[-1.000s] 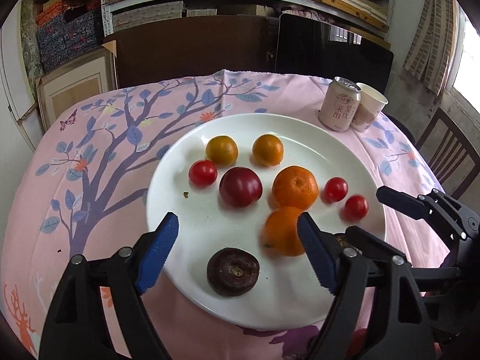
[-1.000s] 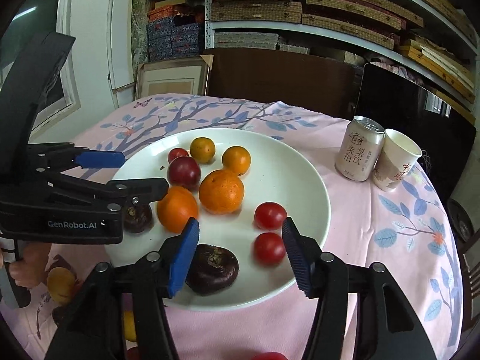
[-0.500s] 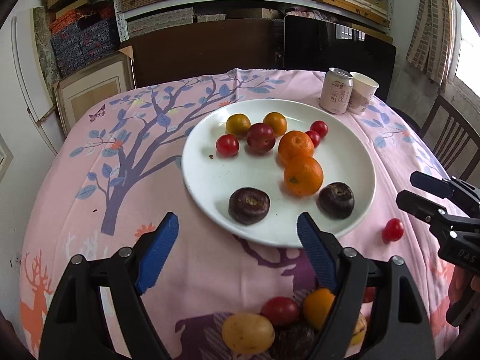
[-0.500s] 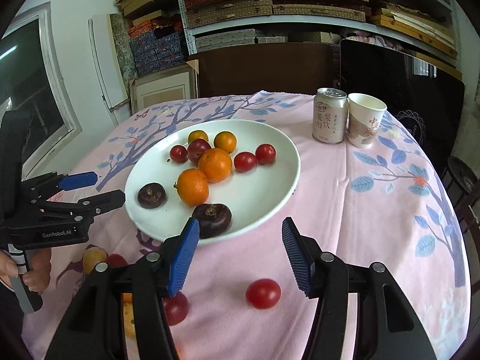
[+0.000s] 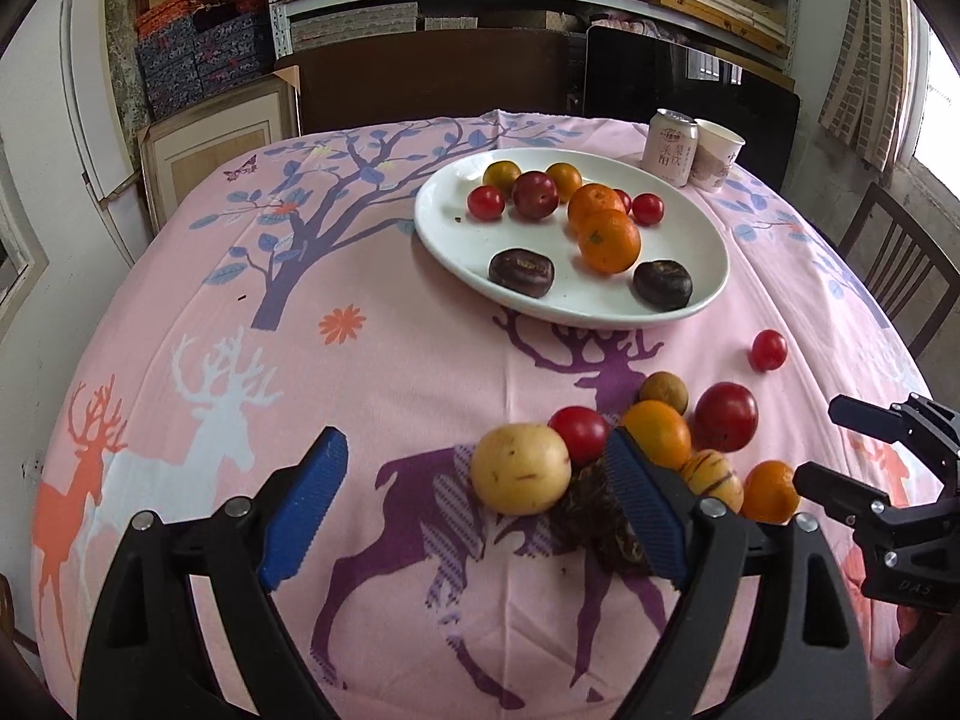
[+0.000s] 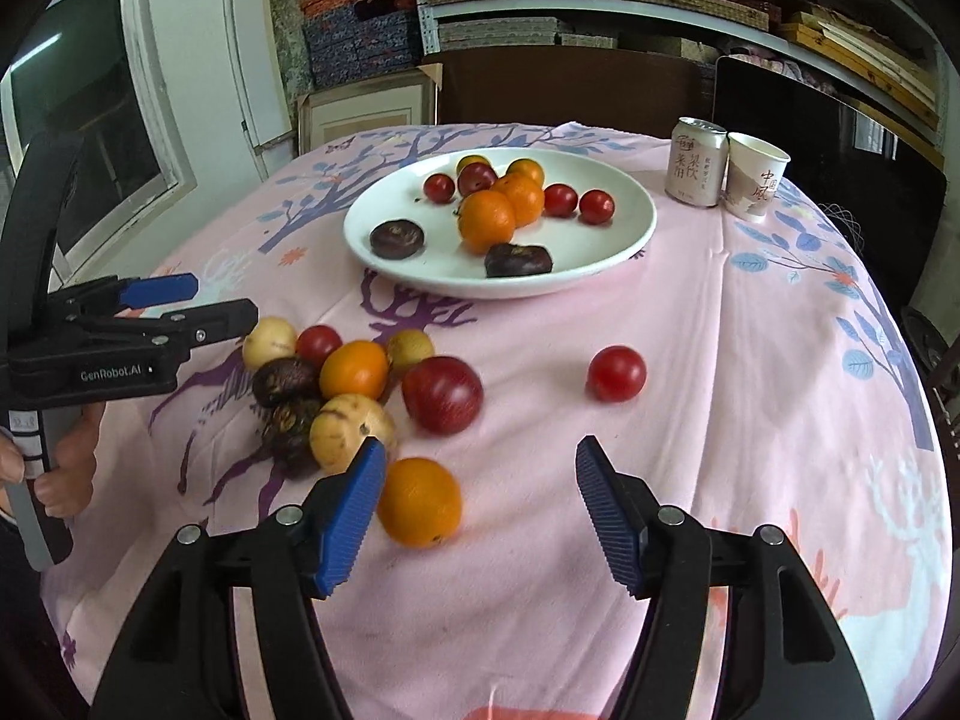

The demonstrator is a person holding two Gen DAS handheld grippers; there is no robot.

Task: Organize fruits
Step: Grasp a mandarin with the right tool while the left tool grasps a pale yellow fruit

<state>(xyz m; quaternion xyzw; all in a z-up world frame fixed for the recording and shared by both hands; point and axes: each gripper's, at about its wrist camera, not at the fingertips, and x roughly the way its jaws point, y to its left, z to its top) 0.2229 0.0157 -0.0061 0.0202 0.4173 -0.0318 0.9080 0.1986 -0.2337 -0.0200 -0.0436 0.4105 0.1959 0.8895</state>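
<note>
A white plate at the table's far side holds oranges, plums, cherry tomatoes and two dark fruits. A pile of loose fruit lies on the pink cloth nearer me: a yellow fruit, an orange, a red plum, dark fruits and small tomatoes. One cherry tomato lies apart. My left gripper is open and empty, just before the pile. My right gripper is open and empty, its left finger next to the orange.
A drink can and a paper cup stand behind the plate on the right. A dark chair back and shelves stand behind the table. A wooden chair is at the right.
Both grippers have pulled back from the plate toward the near side of the table. The pile of loose fruit has come into view in front of them. Both stay open.
</note>
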